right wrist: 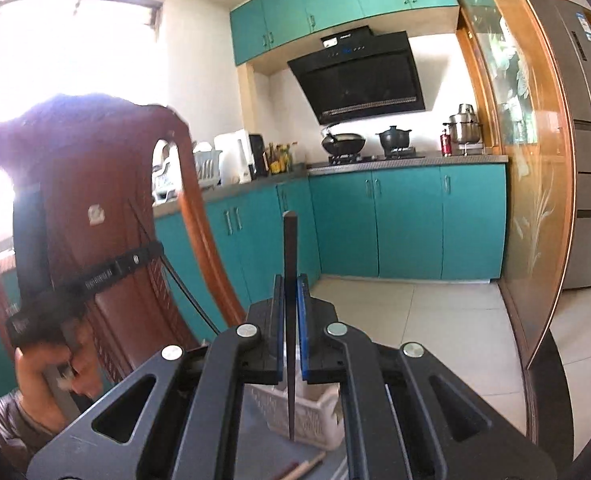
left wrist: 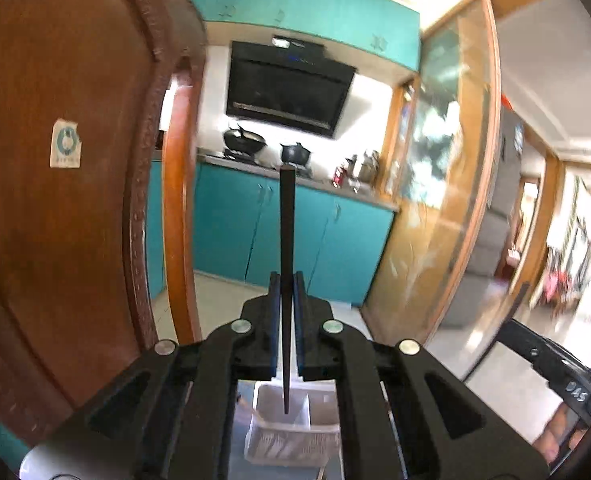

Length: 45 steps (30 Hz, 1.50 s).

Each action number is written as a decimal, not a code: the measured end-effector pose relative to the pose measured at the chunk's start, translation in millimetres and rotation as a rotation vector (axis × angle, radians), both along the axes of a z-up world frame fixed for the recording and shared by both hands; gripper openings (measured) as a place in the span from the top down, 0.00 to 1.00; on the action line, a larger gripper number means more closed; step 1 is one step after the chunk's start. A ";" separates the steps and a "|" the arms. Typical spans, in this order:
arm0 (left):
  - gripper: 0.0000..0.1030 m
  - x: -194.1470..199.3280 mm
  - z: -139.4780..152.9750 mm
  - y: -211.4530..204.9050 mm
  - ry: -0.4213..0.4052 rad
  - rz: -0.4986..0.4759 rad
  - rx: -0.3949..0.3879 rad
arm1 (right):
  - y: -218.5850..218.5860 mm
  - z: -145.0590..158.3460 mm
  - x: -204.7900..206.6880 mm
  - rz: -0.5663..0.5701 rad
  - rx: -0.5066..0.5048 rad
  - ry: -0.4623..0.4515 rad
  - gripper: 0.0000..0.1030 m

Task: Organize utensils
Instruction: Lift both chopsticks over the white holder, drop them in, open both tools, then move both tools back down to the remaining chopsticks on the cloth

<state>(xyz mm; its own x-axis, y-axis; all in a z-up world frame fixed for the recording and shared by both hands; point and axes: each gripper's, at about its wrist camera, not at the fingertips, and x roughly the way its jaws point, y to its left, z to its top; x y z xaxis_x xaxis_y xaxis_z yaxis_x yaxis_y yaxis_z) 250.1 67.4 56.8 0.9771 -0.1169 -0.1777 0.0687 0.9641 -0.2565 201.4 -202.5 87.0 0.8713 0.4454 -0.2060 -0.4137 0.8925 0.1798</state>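
- We see a dark chopstick clamped upright between the left gripper's blue-padded jaws, its thick squared end up and its thin tip pointing down over the white basket.
- We see a second dark chopstick pinched the same way in the right gripper, upright, its tapered tip hanging just above the white basket.
- The white basket is a slatted plastic utensil holder with an inner divider; it stands directly below both chopsticks.
- Beside the basket lies a pale wooden utensil handle, flat and angled.
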 end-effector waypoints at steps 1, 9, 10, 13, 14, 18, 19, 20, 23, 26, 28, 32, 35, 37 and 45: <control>0.94 6.5 -5.1 2.3 -0.001 0.013 -0.017 | 1.7 3.4 3.3 -0.009 0.005 -0.017 0.94; 0.93 59.7 -52.7 -19.1 0.162 0.006 0.050 | 30.9 6.3 34.5 -0.104 -0.041 -0.125 0.94; 0.93 61.9 -56.1 -20.6 0.173 0.003 0.061 | 33.2 1.2 37.4 -0.106 -0.051 -0.122 0.94; 0.93 67.1 -60.2 -24.5 0.201 -0.007 0.083 | 41.5 -20.9 53.8 -0.117 -0.092 -0.084 0.94; 0.91 67.6 -62.1 -24.1 0.208 -0.010 0.079 | 42.9 -29.6 58.0 -0.118 -0.104 -0.064 0.94; 0.87 65.5 -64.9 -20.1 0.208 -0.012 0.067 | 39.0 -54.6 64.7 -0.115 -0.108 -0.005 0.94; 0.85 60.7 -65.3 -18.6 0.204 -0.012 0.067 | 37.7 -58.8 63.8 -0.110 -0.107 0.000 0.94; 0.82 58.0 -65.4 -17.6 0.197 -0.010 0.067 | 36.7 -61.6 62.6 -0.107 -0.109 0.002 0.94; 0.78 47.3 -66.4 -15.8 0.181 -0.009 0.068 | 34.8 -68.7 55.7 -0.106 -0.128 0.005 0.93; 0.75 35.6 -69.4 -17.5 0.167 -0.007 0.085 | 29.3 -70.4 40.9 -0.116 -0.121 -0.007 0.87; 0.71 26.7 -72.9 -18.8 0.154 0.002 0.106 | 22.1 -67.3 28.7 -0.112 -0.097 -0.021 0.84; 0.69 11.2 -86.9 -18.0 0.171 -0.006 0.132 | 8.8 -61.2 -7.7 -0.064 -0.068 -0.086 0.77; 0.69 5.7 -102.1 -19.7 0.221 -0.032 0.149 | 3.7 -76.3 -37.1 0.044 -0.086 -0.104 0.72; 0.69 4.8 -117.3 -23.9 0.283 -0.049 0.168 | 4.8 -97.9 -40.9 0.133 -0.109 -0.039 0.67; 0.68 7.6 -175.4 -30.5 0.537 -0.097 0.173 | 18.1 -232.1 35.0 0.128 -0.133 0.564 0.63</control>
<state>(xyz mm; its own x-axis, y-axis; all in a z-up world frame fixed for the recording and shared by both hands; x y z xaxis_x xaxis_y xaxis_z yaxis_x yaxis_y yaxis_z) 257.6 36.9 -118.7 0.7309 -0.1267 -0.6706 0.0626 0.9909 -0.1189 236.4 -184.4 -145.0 0.5526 0.4783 -0.6826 -0.3923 0.8718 0.2932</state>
